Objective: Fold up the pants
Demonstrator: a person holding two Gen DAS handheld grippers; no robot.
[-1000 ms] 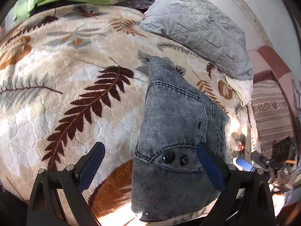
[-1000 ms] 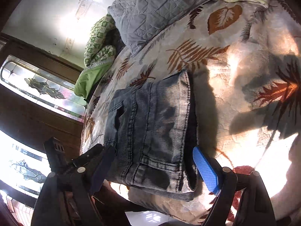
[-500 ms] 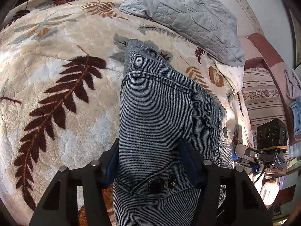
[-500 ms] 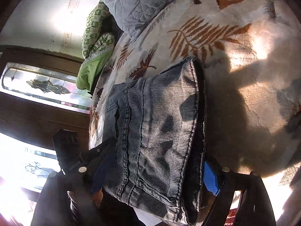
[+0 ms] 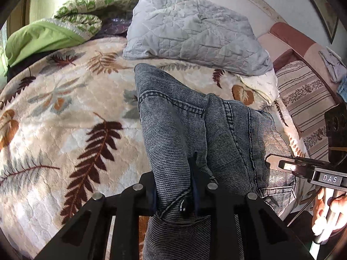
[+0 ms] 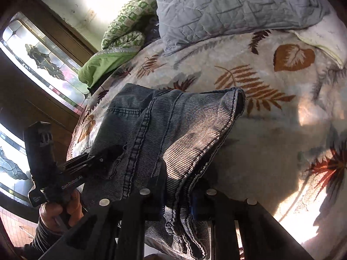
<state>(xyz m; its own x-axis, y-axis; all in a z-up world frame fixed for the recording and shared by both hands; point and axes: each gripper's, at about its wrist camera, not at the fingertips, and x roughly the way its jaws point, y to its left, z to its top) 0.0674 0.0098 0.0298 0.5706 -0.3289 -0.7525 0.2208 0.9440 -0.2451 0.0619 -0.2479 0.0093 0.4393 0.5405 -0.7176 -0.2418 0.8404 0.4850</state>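
Note:
Grey-blue denim pants [image 5: 195, 130] lie partly folded on a leaf-patterned blanket [image 5: 65, 112]. My left gripper [image 5: 174, 197] is shut on the near waistband edge, by the dark buttons, and the cloth bunches between its fingers. My right gripper [image 6: 179, 203] is shut on the stacked hem and side edge of the pants [image 6: 173, 130], lifting that corner. The right gripper also shows at the right edge of the left wrist view [image 5: 308, 169]. The left gripper shows at the left of the right wrist view [image 6: 86, 164].
A grey quilted pillow [image 5: 190, 30] lies at the head of the bed, with a green blanket [image 5: 43, 36] beside it. A striped sofa [image 5: 308, 99] stands to the right. A stained-glass window [image 6: 43, 60] is on the left wall.
Both grippers went from open around the pants edges to shut on the denim. The near edge is now bunched and raised off the blanket.

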